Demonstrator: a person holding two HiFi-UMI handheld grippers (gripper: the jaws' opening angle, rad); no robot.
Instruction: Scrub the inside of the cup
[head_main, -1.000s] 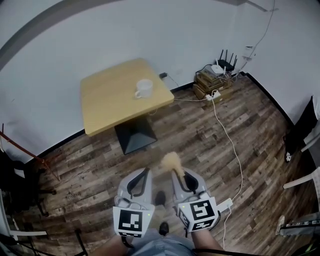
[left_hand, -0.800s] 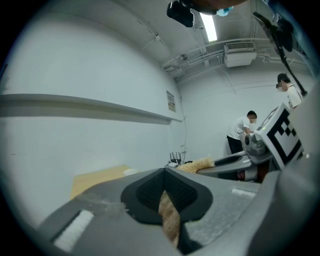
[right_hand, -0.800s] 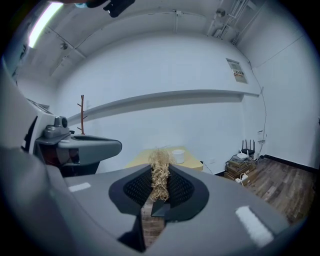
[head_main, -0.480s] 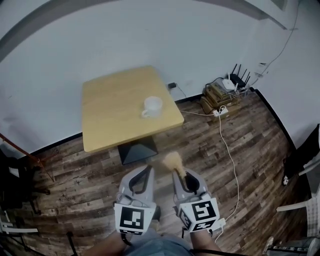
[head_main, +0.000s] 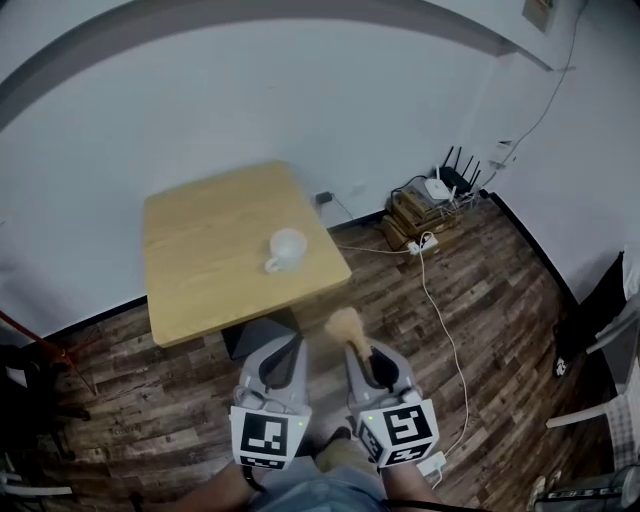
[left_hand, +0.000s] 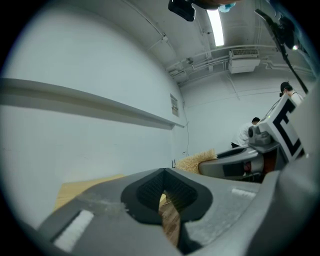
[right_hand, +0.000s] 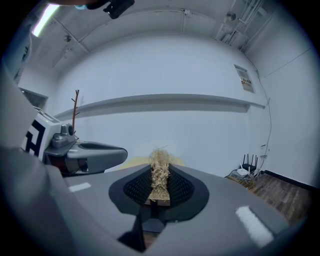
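White cup (head_main: 286, 249) on the wooden table (head_main: 190, 270), untouched: approach step in hand.
Stands upright near the table's right edge. Well short of it: right gripper (head_main: 352, 350) pinching a straw-coloured scrubber (head_main: 344, 324), left gripper (head_main: 291, 345) pressed together on nothing. Next, by the look of it: closing in on the table, opening the left to steady the cup, then bringing the scrubber down into its mouth.

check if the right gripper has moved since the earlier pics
Yes: the right gripper, shut on the straw scrubber, has come toward the table; the strip of floor between them has nearly closed.
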